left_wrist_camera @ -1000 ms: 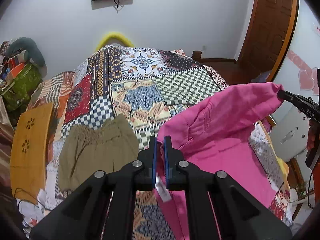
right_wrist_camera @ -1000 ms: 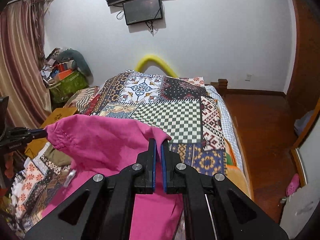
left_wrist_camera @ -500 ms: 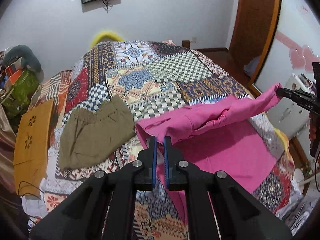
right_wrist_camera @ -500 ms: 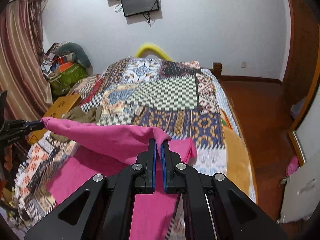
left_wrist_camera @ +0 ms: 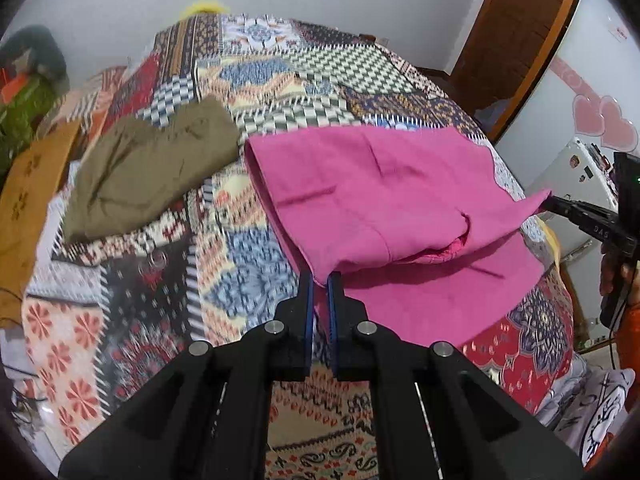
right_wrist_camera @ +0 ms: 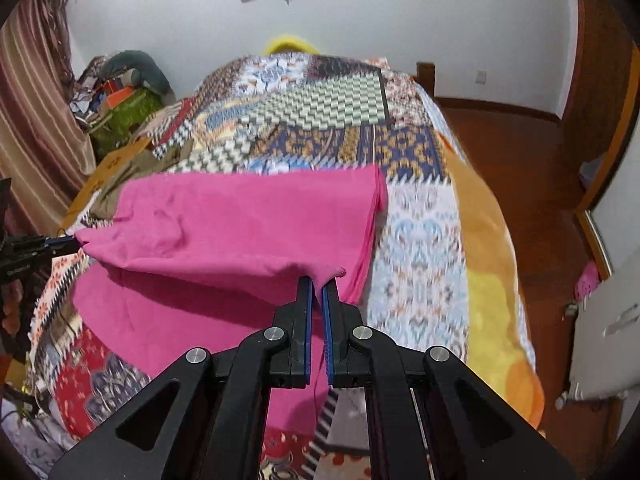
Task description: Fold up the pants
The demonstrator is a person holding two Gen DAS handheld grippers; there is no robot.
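Note:
The pink pants [left_wrist_camera: 372,192] lie folded over on the patchwork bedspread [left_wrist_camera: 224,248], the upper layer doubled back over the lower one. My left gripper [left_wrist_camera: 319,280] is shut on one near corner of the upper layer. My right gripper [right_wrist_camera: 316,282] is shut on the other near corner; it also shows in the left wrist view [left_wrist_camera: 560,204] at the right edge. The pants also show in the right wrist view [right_wrist_camera: 240,216], with the left gripper [right_wrist_camera: 70,242] at the far left. The held edge hangs just above the lower layer.
Olive-brown pants [left_wrist_camera: 148,164] lie folded on the bed to the left of the pink pants. An orange wooden board [left_wrist_camera: 24,184] and a pile of clutter [right_wrist_camera: 120,96] stand beside the bed's left. Wooden floor [right_wrist_camera: 520,160] and a door are on the right.
Both grippers have pulled the held edge of the pink pants back toward the near side and lowered it, so the raised fabric now lies flatter and doubled over the lower layer.

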